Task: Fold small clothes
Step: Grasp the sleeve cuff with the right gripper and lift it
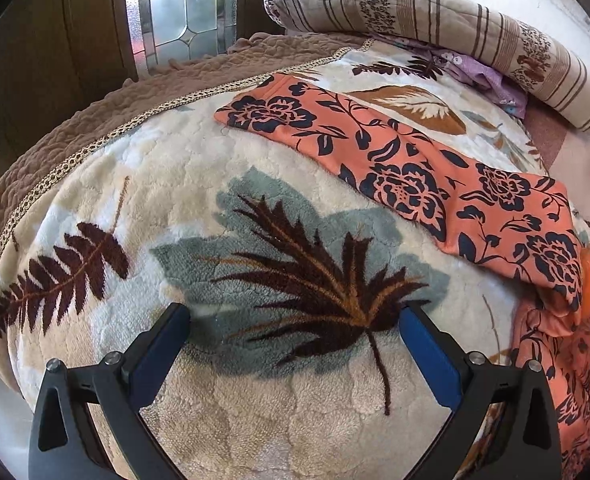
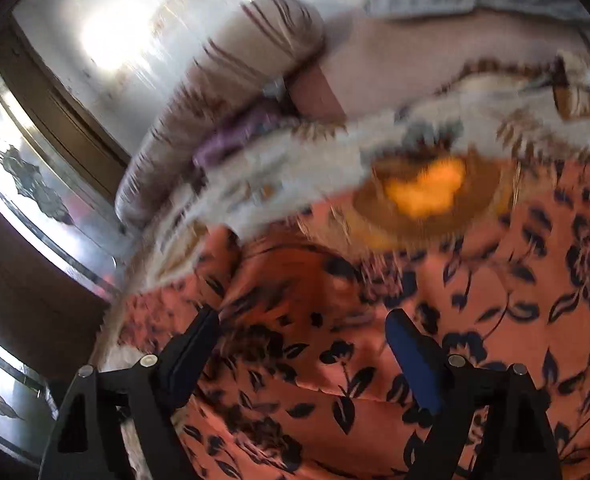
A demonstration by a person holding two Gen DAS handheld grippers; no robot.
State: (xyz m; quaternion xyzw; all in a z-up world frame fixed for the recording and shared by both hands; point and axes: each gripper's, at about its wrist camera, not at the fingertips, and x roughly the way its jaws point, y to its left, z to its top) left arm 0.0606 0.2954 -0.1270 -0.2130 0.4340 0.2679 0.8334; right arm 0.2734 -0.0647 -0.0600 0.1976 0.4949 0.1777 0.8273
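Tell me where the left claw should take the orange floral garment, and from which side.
Probably the far narrow end of the orange floral garment, near. That leg lies flat and stretched across the leaf-print blanket, its end edge exposed with bare blanket around it. The left claw is open over the blanket, so come in low from its near-left side and pinch the hem corner.

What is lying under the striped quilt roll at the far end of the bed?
A crumpled purple cloth pokes out from under the striped quilt roll, resting on the leaf-pattern blanket. How far it reaches underneath, and whether anything else lies there, is covered.
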